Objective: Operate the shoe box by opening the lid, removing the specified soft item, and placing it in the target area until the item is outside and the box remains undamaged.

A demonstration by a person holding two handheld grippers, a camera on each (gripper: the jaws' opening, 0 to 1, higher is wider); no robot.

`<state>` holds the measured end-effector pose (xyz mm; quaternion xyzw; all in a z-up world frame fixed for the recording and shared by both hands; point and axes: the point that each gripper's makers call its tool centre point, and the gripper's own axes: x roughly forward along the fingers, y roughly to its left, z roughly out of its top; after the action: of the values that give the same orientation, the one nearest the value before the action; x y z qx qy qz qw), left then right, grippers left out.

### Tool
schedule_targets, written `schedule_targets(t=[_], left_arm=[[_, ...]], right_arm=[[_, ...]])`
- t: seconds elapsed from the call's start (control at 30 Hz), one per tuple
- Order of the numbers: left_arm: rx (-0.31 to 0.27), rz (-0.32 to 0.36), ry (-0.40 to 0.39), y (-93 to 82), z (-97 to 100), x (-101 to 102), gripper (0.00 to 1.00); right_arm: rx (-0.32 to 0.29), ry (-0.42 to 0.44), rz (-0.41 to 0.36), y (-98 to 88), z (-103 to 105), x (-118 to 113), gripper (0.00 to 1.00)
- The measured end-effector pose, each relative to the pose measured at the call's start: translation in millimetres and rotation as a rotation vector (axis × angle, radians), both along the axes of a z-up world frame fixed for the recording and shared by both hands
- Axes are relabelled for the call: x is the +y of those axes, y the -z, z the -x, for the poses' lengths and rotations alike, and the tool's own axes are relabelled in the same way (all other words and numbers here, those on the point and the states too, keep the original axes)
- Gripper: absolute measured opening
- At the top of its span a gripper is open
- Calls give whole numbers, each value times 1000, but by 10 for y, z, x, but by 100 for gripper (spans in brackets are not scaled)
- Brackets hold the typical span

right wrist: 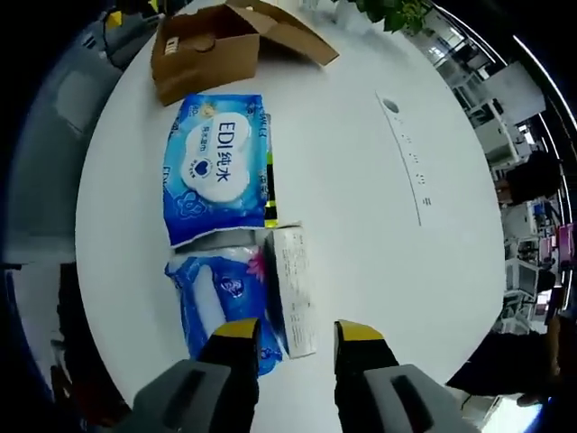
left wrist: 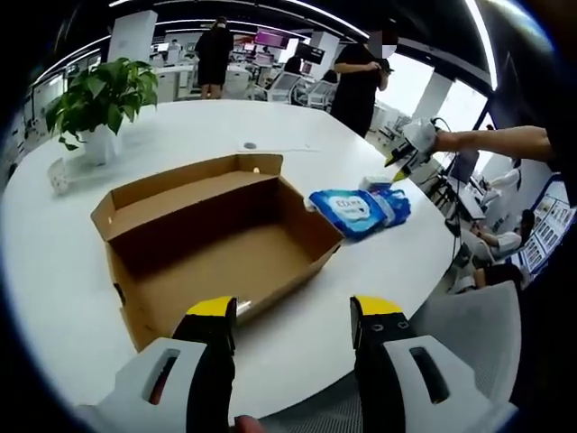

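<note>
Here the cardboard shoe box [left wrist: 212, 244] lies open on the white counter [left wrist: 63, 271], its lid folded back and its inside bare as far as the left gripper view shows; the blue wet-wipe pack [left wrist: 361, 210] rests on the counter just beside the box's right-hand end, already outside it. In the right gripper view the same pack [right wrist: 216, 167], printed "EDI", lies flat with its long axis running away from the camera toward the box [right wrist: 216, 45]; a second, smaller blue pack [right wrist: 216, 302] and a narrow white carton [right wrist: 293, 289] sit between it and the jaws, the carton touching the smaller pack's edge.

The right gripper [right wrist: 296, 343] hangs over these things with its yellow-tipped jaws apart and nothing between them; the carton's near end lies just under the gap. The left gripper [left wrist: 293, 316] hovers at the near edge of the box, jaws likewise spread and empty; the right gripper also shows in the left gripper view [left wrist: 410, 149], raised above the far side of the packs.

Judging by this, removal looks done and only the setting in the target area may remain; the right gripper is plainly the nearer one, and the packs lie lengthwise ahead of it, so a grasp across the short width would suit. A potted plant [left wrist: 99, 99] stands well apart.
</note>
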<state>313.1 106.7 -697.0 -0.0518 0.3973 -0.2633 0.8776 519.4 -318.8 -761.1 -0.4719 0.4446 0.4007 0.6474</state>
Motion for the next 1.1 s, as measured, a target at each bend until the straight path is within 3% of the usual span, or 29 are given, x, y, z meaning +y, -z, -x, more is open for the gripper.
schedule_targets(t=[0.1,0.23,0.57,0.67,0.8,1.03,1.1], left_arm=[[-5,0,25,-8,1,-30,52],[-11,5,42,-31,-12,-15,52],[-19,1,79,-47,13,63,52],[-28,5,81,-83,0,105,52],[-34,10,77,-95,-4,151,52],[-35,27,68,-89,26,221,52],[-33,27,70,-83,40,231,52]], right_arm=[[9,45,-80,-105,91,111,30],[-38,93,-119,-290,158,170,31],[-116,327,-371,-601,254,399,33],[-202,336,-411,-739,228,467,34],[-266,371,-510,-911,224,640,35],[-299,386,-573,-1000,345,930,38],[-298,407,-622,-1018,372,1038,38]])
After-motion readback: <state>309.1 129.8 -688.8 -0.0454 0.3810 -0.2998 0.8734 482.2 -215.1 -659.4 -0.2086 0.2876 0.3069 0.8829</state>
